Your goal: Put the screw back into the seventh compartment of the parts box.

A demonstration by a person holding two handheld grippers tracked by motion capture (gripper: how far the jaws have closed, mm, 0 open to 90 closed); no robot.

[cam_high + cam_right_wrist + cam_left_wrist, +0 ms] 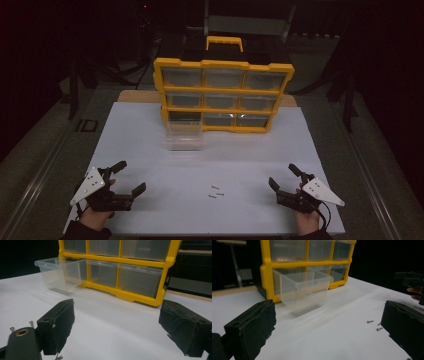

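Resting near the front edge of the white rectangular table sheet (150, 130), the left gripper (124, 176) has its black jaws spread wide with nothing between them. The right gripper (286, 176) sits at the opposite front corner, jaws likewise spread and empty. Each is held by a hand coming in from the bottom of the high view, and each carries a grey three-cornered plate on top.

Between the two grippers, roughly midway and a little forward of them, lie three small metal screws (215, 191) close together on the sheet, touching neither tool. In the left gripper view the small metal screws (373, 325) lie just beside the far jaw; in the right gripper view two of them (21, 325) show behind the near jaw.

Farther back stands the yellow plastic organiser cabinet with nine clear drawers (223, 93), upright, with a yellow carrying handle on top. Its bottom-left slot looks open, and the clear plastic drawer bin (184, 135) sits on the sheet right in front of that slot, just beside the cabinet's foot. The bin appears empty in the left gripper view (305, 291) and in the right gripper view (60, 272).

No brand name, label or readable writing can be made out on the cabinet, the bin or the grippers; the lighting is dim and the surroundings dark.
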